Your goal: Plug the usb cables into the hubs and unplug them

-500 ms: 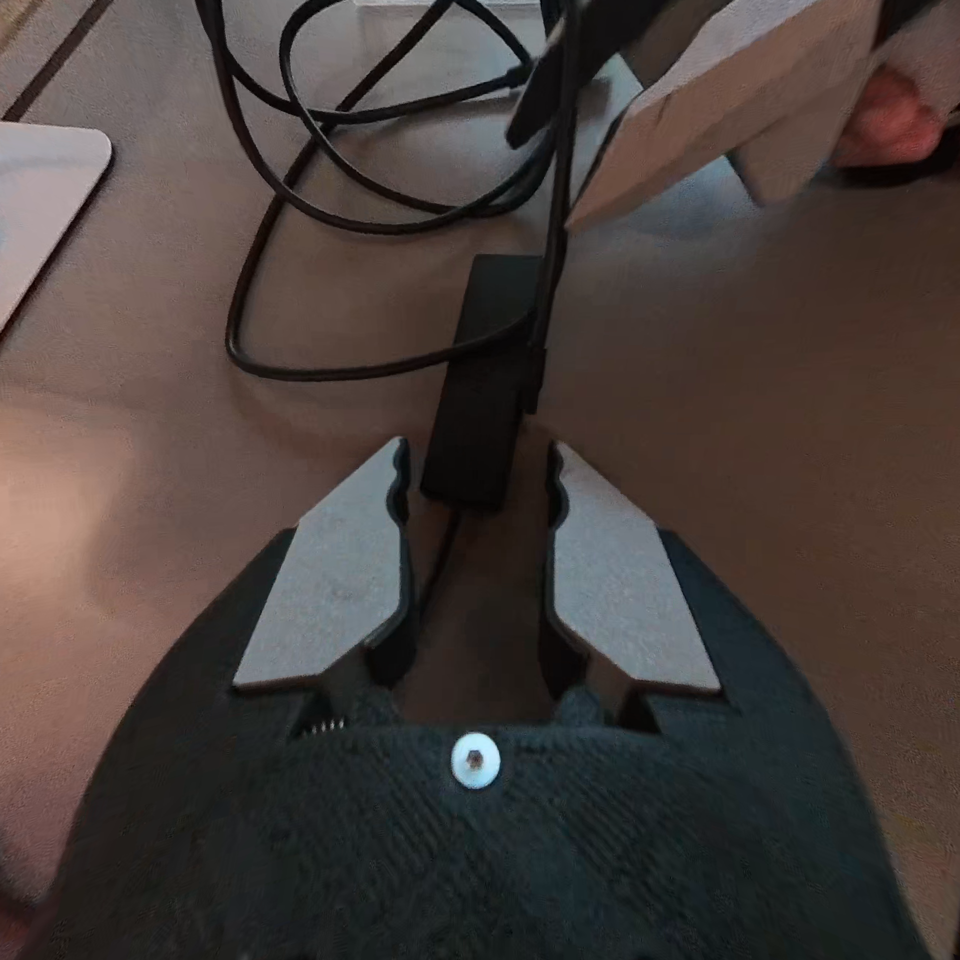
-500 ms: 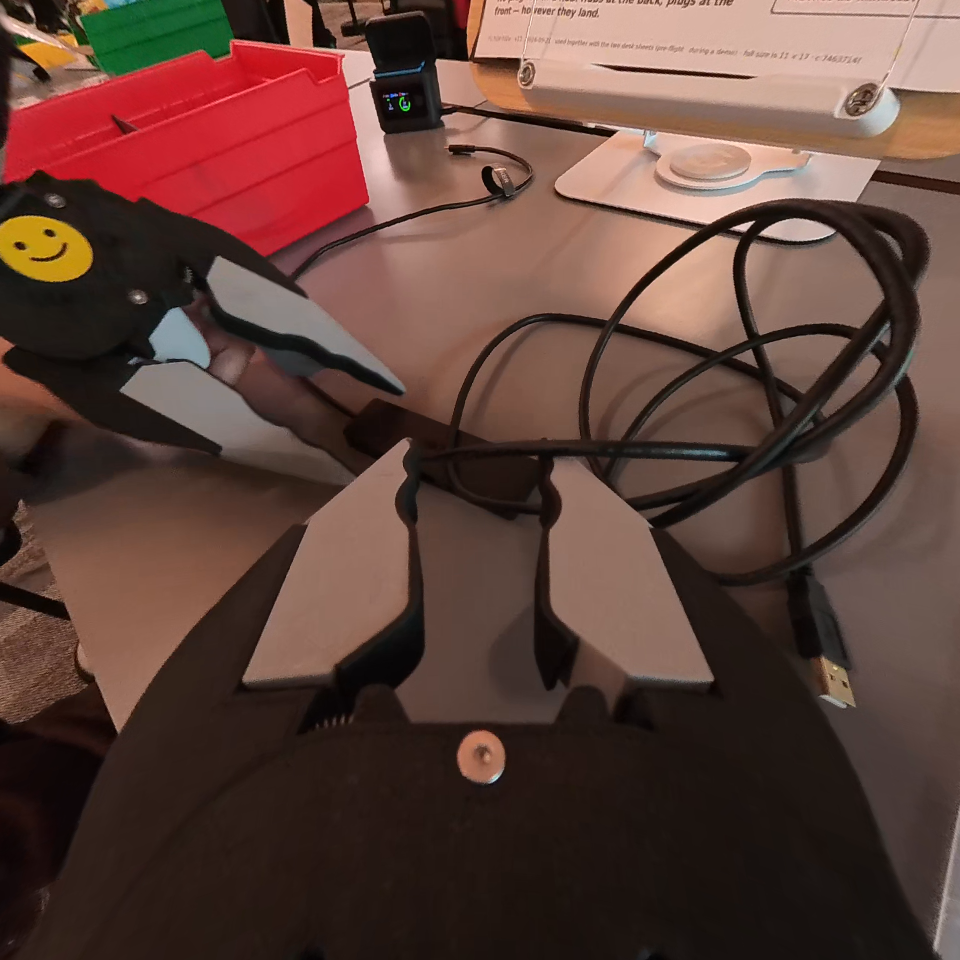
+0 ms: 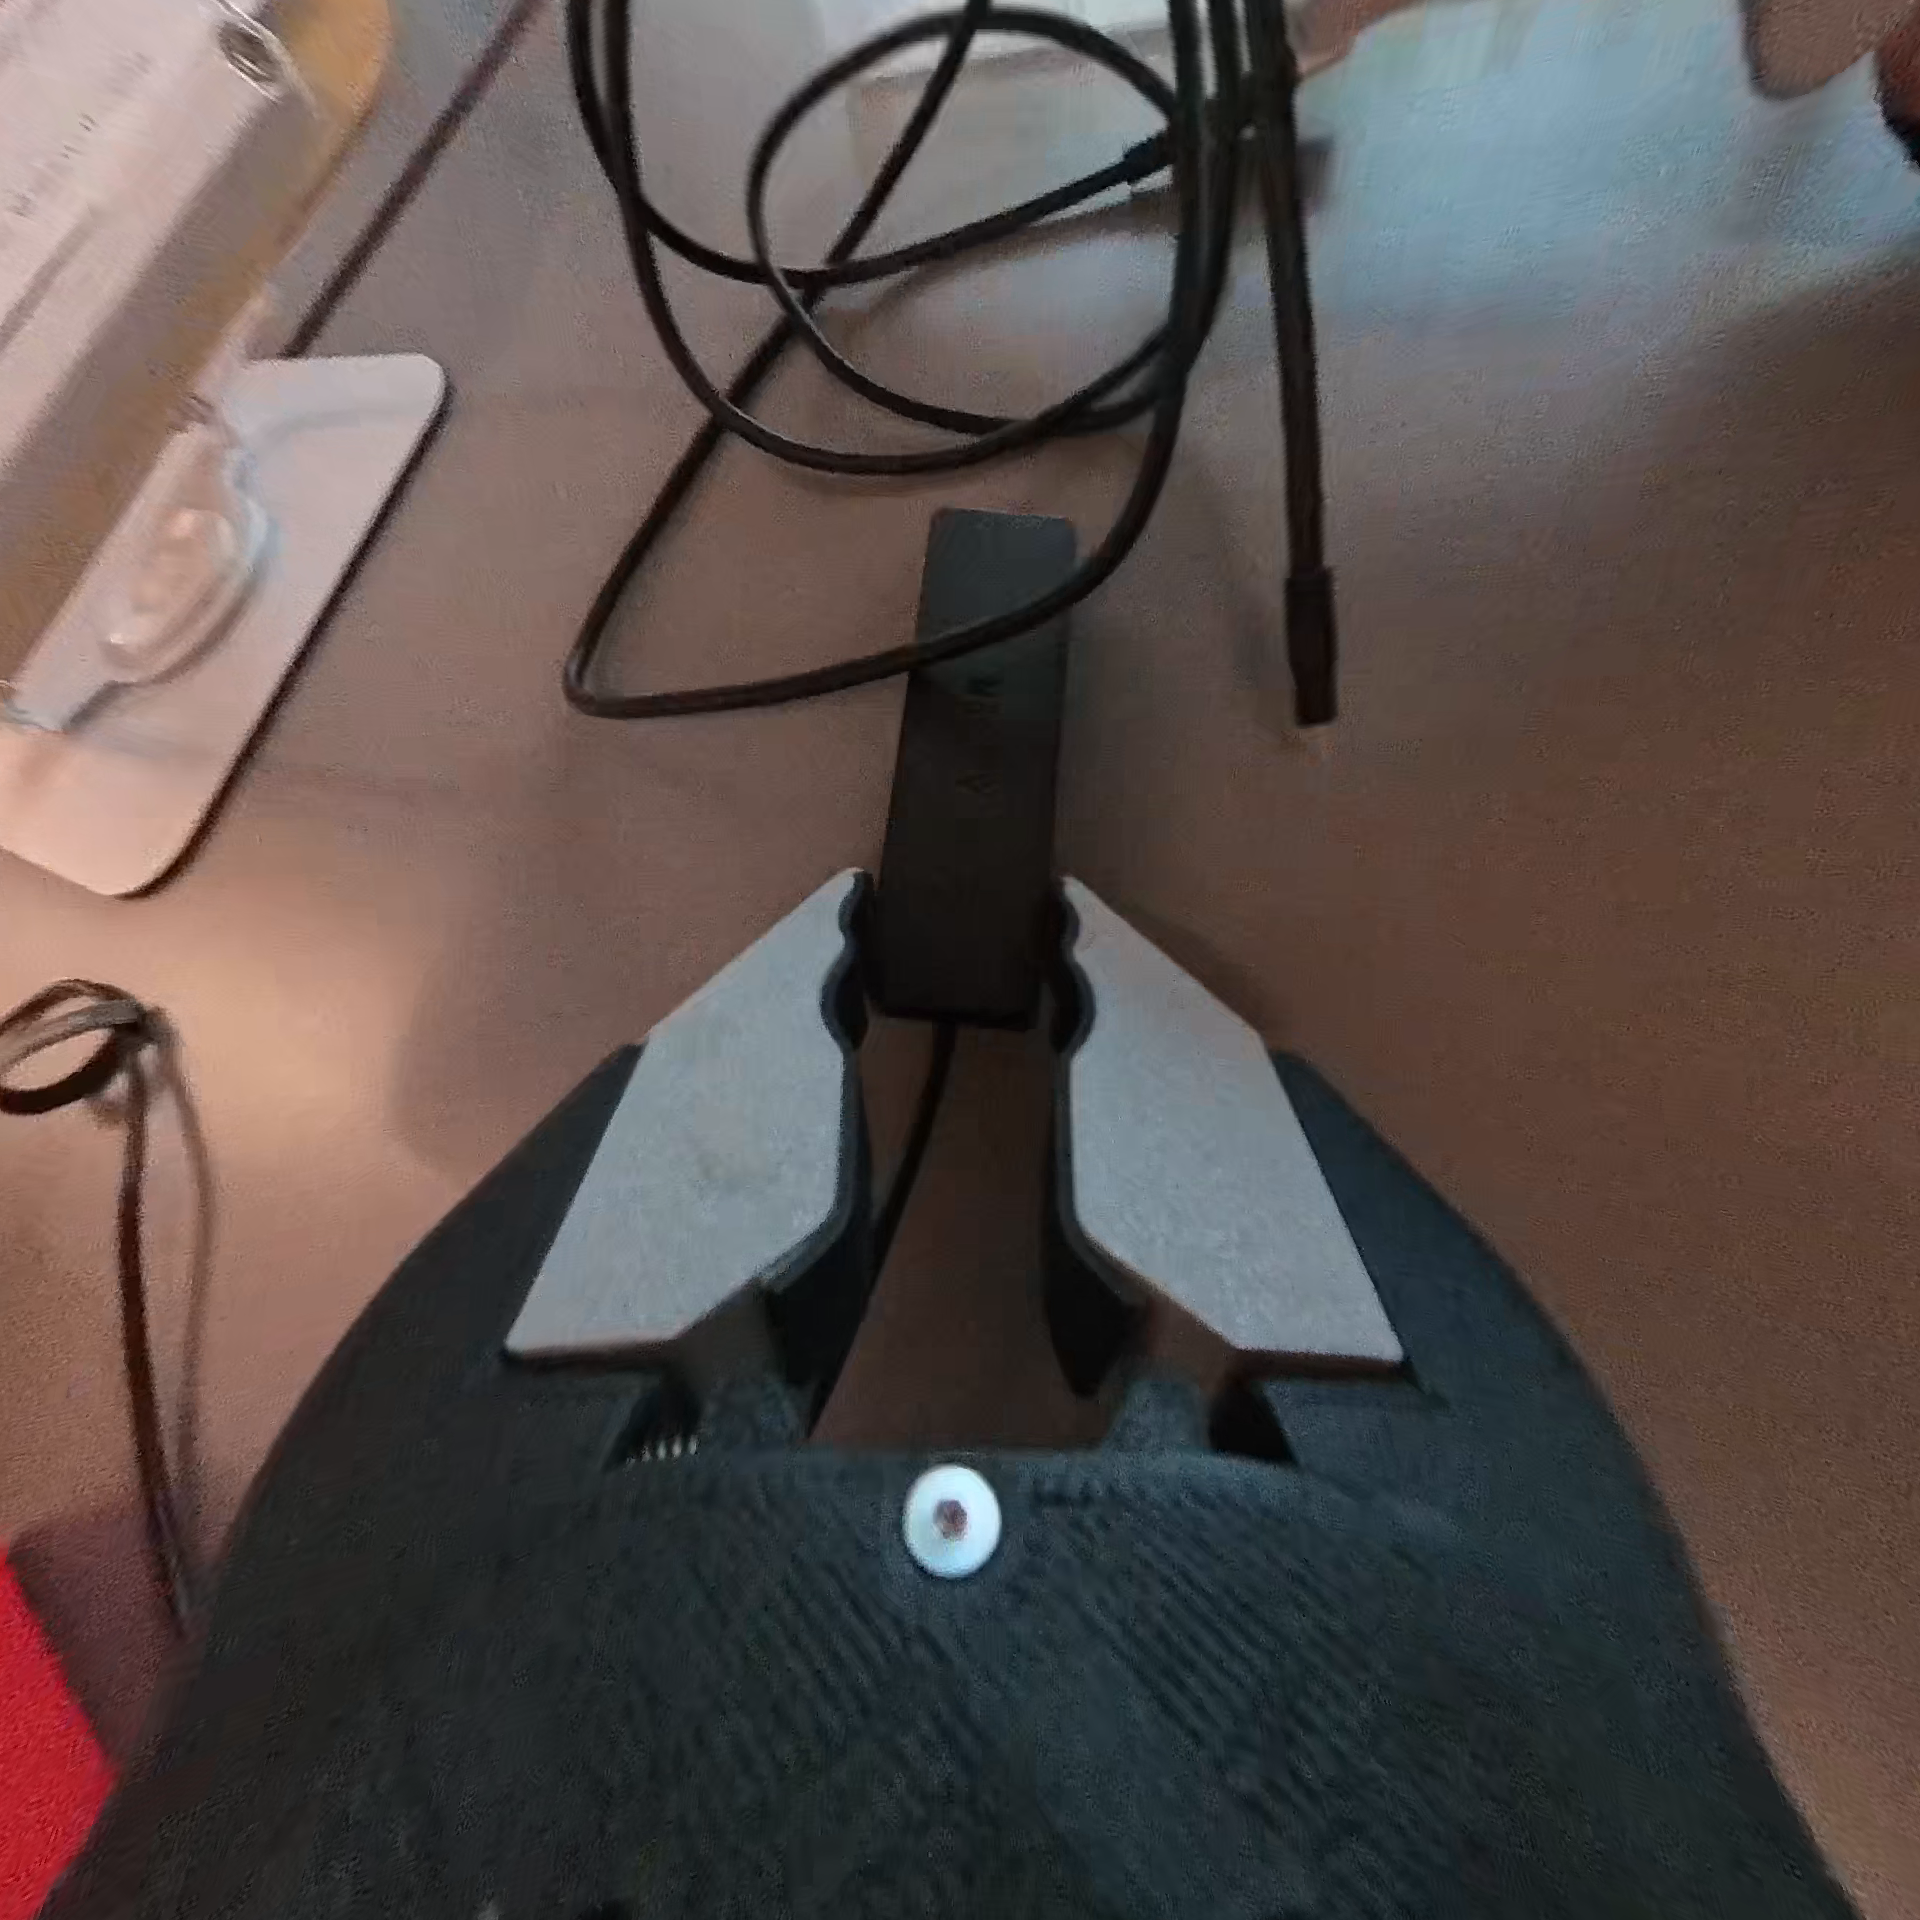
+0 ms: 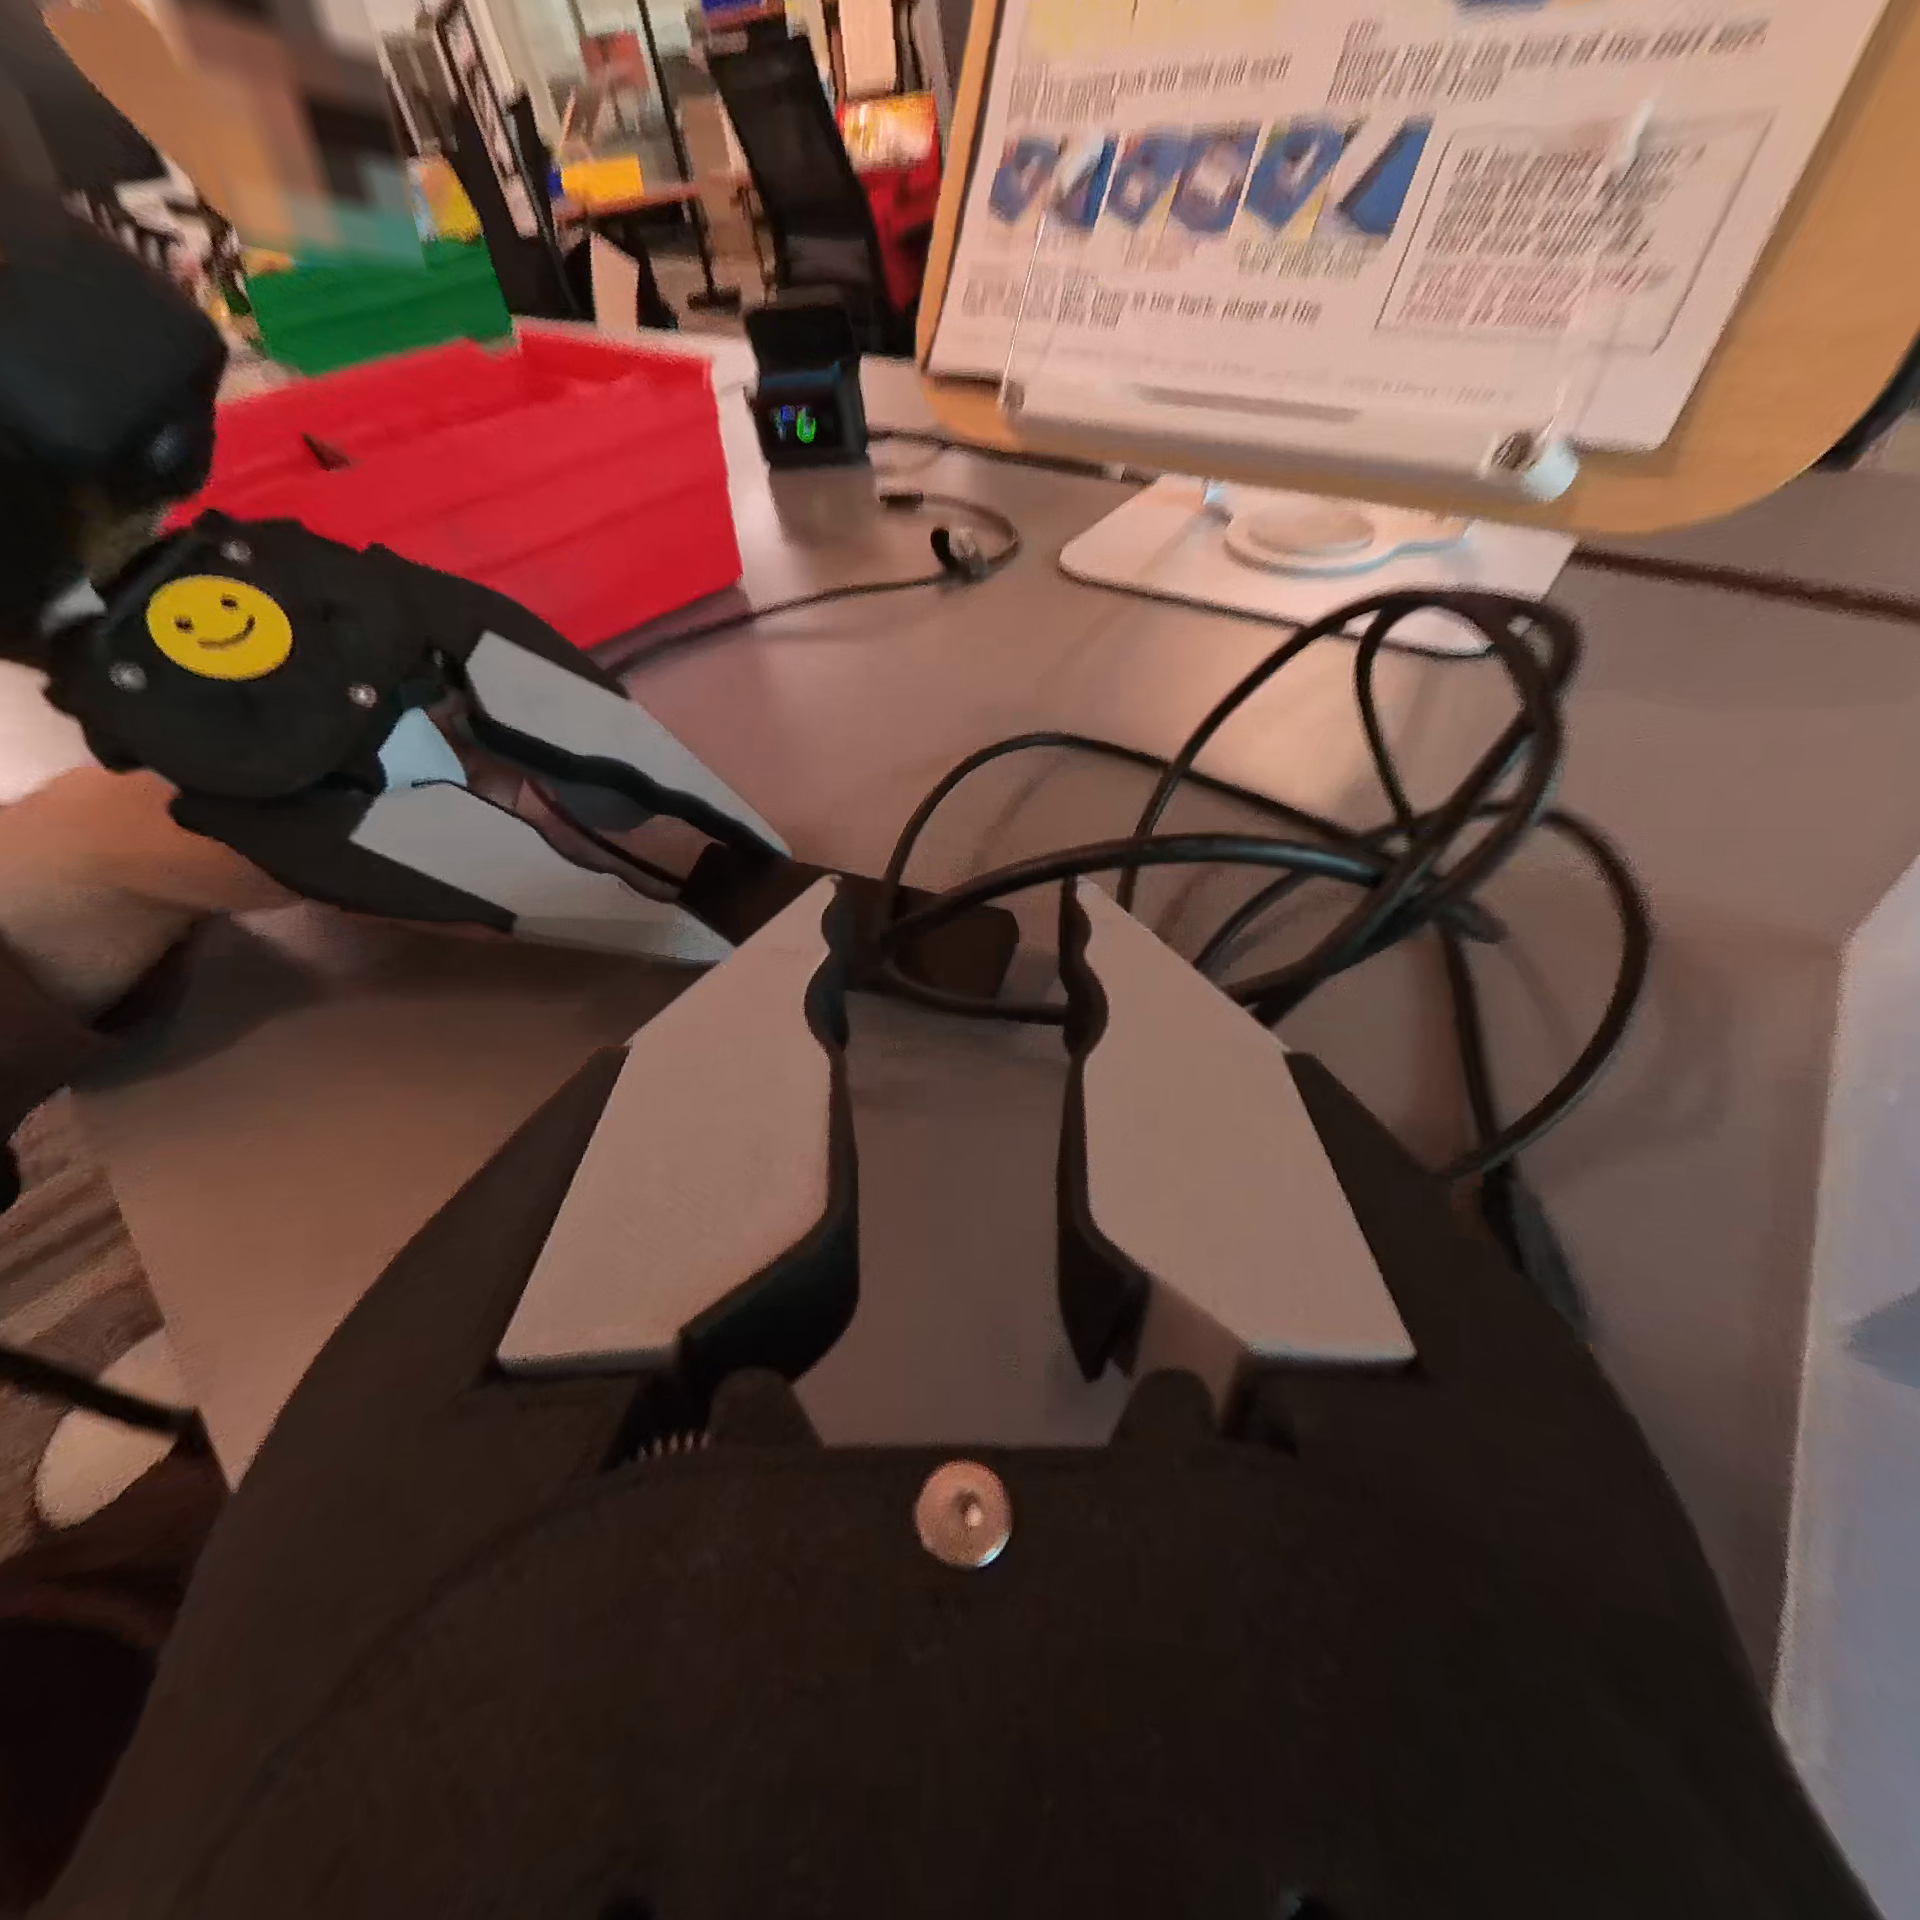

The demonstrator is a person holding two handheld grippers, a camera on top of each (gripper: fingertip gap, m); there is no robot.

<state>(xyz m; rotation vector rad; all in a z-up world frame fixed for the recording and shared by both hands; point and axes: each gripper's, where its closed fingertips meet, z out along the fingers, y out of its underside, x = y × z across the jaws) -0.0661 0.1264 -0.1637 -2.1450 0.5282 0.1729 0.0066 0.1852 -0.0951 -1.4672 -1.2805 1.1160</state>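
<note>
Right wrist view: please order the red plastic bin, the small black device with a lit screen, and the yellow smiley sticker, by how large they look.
1. Red plastic bin.
2. Small black device with a lit screen and yellow smiley sticker: they look alike; the sticker is nearer the camera, so I do not rank them.

Place: looking like a lab or workshop
Showing it: red bin (image 4: 499,468) and instruction stand (image 4: 1351,260) sitting on the table (image 4: 883,707); office chairs (image 4: 800,156) standing behind

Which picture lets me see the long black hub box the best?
The left wrist view. There the black hub runs straight ahead in full, its near end between the left gripper fingers. The right wrist view shows only a dark piece of it, behind the right gripper tips and under cable loops.
</note>
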